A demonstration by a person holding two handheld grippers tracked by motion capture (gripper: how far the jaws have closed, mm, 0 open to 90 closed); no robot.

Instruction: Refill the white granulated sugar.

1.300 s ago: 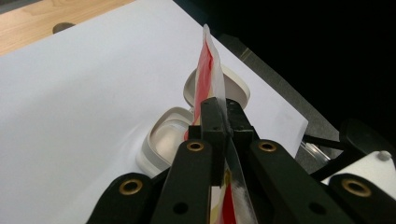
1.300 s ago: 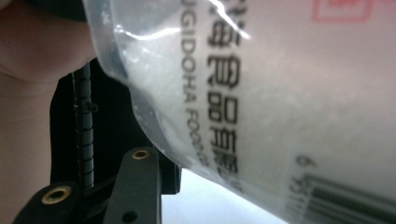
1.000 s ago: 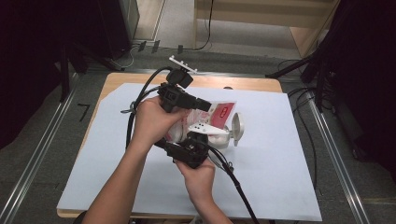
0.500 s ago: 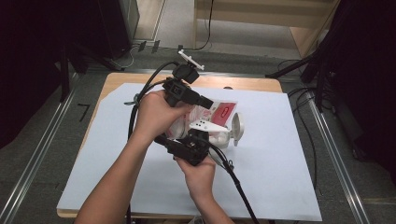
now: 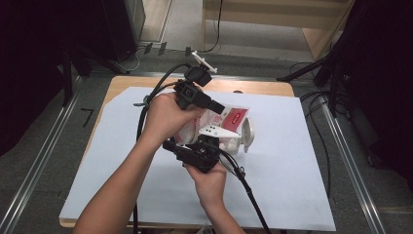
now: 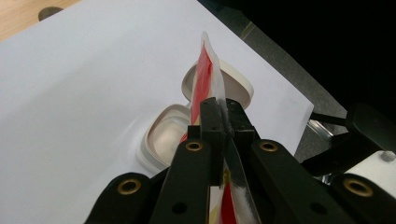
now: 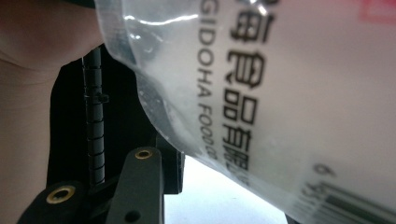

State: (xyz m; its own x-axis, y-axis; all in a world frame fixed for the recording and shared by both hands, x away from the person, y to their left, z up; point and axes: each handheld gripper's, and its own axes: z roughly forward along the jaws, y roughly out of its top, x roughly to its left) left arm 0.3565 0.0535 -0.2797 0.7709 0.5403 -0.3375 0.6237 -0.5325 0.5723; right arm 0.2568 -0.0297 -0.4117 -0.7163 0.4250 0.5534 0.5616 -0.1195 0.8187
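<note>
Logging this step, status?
Left tool shut on red-white packet. Right tool grips the packet, jaws hidden. Open white container below.

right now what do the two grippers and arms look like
Both grippers, left and right, are black, with brass-coloured rivets on the jaws. A thick black cable trails from each. The left one carries a pale three-cornered plate. Forearms are bare, no sleeves.
</note>
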